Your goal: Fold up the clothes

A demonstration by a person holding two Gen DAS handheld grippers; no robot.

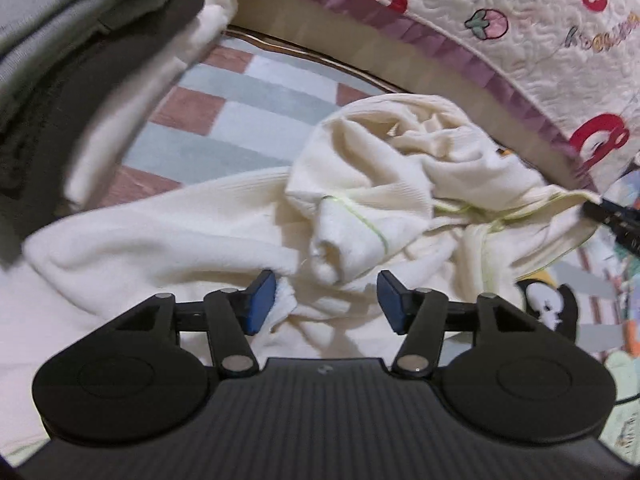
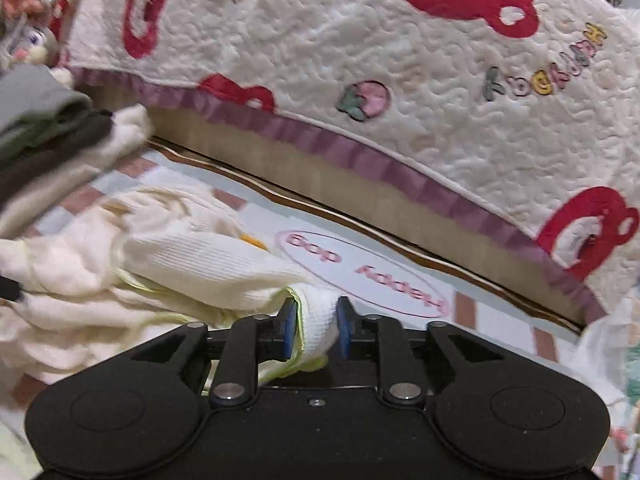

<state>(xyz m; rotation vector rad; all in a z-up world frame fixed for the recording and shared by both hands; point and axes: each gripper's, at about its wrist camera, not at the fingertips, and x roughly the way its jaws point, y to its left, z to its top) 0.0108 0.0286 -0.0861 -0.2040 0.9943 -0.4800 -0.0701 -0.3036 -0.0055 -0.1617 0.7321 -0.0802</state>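
Quilted cream bedspread with red bear motifs and a mauve pleated border overhangs the far side of the scene; below it lies a checked play mat in pink, grey and white, printed with a pink oval label. On the mat, at the left of both views, stands a stack of folded clothes in grey, dark and white layers, judged to be garments already finished. The cream ribbed garment, trimmed with pale green stitching, lies crumpled across the mat between the stack and the bedspread, one part bunched high, another spread towards the near left. Left hand-held gripper: jaws stand well apart above the near folds of the garment, the left pad just touching cloth, nothing clamped. Right hand-held gripper: a cuff or hem edge of the garment sits between the blue pads, which stand partly apart; the left pad lies against the cloth, the right shows a slight gap, so the hold appears released or loose. Step in hand, as judged: laying the garment out before the first fold. The next move calls for a fresh grasp on two edges or corners, then drawing them apart to flatten the bunched middle
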